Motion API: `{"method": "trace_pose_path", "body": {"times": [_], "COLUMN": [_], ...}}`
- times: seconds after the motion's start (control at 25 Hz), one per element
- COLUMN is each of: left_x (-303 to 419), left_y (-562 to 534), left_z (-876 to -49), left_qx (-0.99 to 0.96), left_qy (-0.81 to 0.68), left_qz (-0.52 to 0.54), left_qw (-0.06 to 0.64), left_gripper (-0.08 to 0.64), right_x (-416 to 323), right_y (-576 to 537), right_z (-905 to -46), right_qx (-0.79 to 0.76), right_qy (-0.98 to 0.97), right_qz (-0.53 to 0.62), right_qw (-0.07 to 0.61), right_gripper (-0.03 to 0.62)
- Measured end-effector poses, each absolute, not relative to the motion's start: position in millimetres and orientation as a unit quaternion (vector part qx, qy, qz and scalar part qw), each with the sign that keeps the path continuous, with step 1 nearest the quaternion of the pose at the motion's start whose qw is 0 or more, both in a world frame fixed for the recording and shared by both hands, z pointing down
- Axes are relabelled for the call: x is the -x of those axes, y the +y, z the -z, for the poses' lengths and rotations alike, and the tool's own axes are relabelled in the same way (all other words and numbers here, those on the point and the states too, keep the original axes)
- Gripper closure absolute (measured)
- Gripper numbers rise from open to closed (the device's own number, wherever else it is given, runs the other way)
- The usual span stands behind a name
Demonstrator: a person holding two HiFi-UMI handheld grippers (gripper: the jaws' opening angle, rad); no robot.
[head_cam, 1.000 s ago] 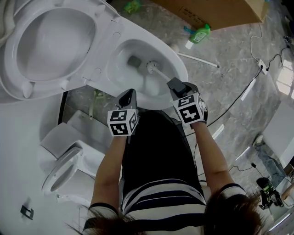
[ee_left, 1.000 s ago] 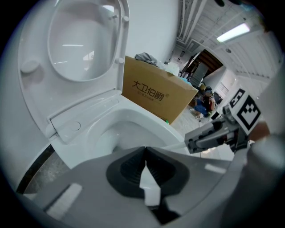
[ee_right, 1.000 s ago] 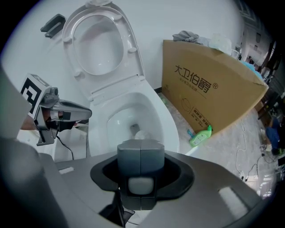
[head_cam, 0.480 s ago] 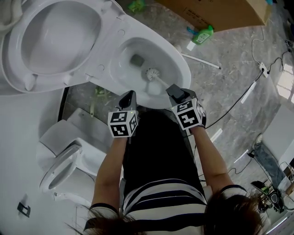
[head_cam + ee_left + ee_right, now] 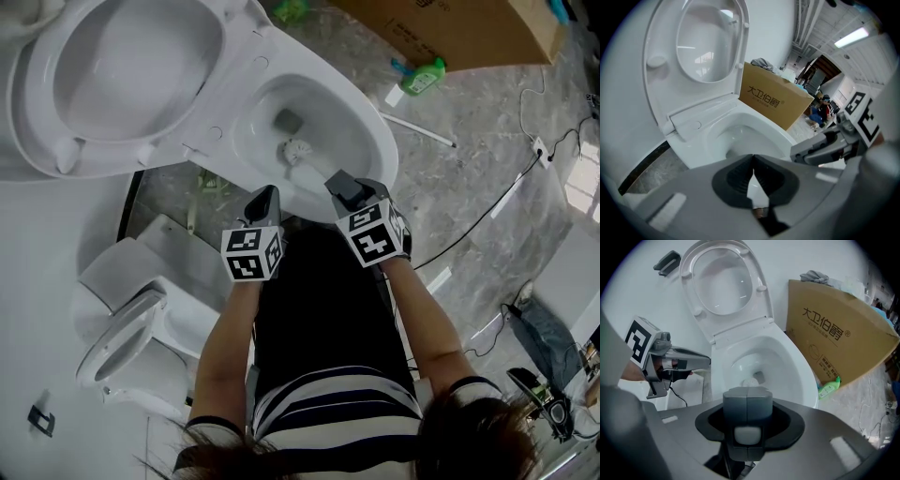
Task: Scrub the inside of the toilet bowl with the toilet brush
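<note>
The toilet bowl (image 5: 364, 120) is the largest thing here, its raised seat and lid (image 5: 141, 70) thrown back against the wall and a cardboard box (image 5: 450, 33) standing just beyond it on the stone floor. The glazed inside looks hard and slick, so it should take firm rubbing without harm. The toilet brush (image 5: 297, 150) is inside the bowl, its round bristle head low on the near wall beside the drain opening. Its slim pale handle (image 5: 319, 167) slopes up to the right claw (image 5: 339, 183). It is likely light, with a stiff plastic shaft and a springy head. A hold at the shaft's upper end keeps the claw clear of the water, though the long lever may twist in the grip. The right claw (image 5: 746, 401) is clamped on that handle end. The left claw (image 5: 753, 161) is pressed together on nothing, poised over the near rim. A green bottle (image 5: 423, 75) lies by the box.
</note>
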State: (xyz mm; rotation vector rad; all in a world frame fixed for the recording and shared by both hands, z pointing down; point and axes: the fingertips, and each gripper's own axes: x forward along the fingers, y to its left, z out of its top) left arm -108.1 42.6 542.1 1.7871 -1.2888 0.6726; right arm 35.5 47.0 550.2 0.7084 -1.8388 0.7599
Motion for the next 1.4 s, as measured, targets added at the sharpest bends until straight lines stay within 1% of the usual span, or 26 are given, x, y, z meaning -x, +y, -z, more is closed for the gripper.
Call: {"method": "trace_pose_path", "body": {"times": [0.44,1.0,1.4], "left_x": [130,146,144], "left_y": [39,29,23], "left_z": [-544,-544,-542], "left_qx": [-0.692,-0.683,-0.685], "left_qy": [-0.532,-0.546,-0.545], "left_qz": [-0.255,-0.249,-0.249], "left_qw": [0.415,0.417,0.414], "left_gripper": [0.560,0.560,0.560], "right_x": [6,16,33], "right_y": [17,0,-16], "right_z": [-552,-547,-531], "right_qx": [-0.270,-0.277,-0.270], "right_qy": [-0.778,-0.780,-0.805], "right_qz": [-0.290,-0.285,-0.242], "right_qw": [0.488,0.483,0.469], "right_gripper": [0.416,0.416,0.416]}}
